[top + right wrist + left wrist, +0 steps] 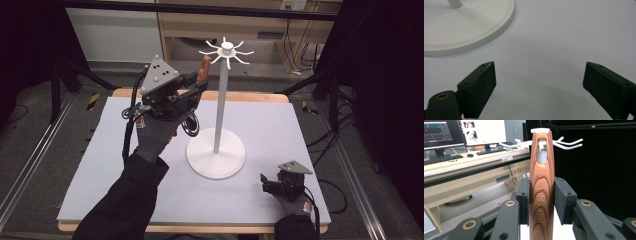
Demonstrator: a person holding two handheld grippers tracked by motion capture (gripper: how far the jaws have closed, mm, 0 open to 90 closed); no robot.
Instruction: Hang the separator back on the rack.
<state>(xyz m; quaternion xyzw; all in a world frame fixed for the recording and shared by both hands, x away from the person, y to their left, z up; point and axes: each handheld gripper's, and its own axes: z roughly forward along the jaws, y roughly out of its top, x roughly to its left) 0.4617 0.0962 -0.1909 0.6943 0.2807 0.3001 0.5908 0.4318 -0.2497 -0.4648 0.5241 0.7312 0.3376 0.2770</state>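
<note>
I hold my left gripper (200, 86) raised above the worktop (280, 125), its jaws clenched on the wooden handle (542, 192) of a kitchen tool, gripped low on the shaft so the upper end stands free and upright. That end carries a slot, the hanging hole (542, 155), and I keep it level with the hooks (569, 143) of the white rack (218, 107), which I judge is the point of the pose: the hole has to be free of my pads to slip over one of those thin arms. In the left gripper view the rack's pole shows through the hole, so handle and rack line up along my line of sight, though I cannot tell how near the hole is to any hook. My right gripper (265, 183) rests low on the worktop near the rack's round base (469, 27), jaws spread wide with nothing between them; parked there, I judge, it could steady the base if the rack tips. The tool's working end is hard to make out: from the high view something round and dark with a metal glint (191, 125) hangs under my left hand (155, 135), but I cannot say what it is. The letters on the handle are cut off at the bottom.
</note>
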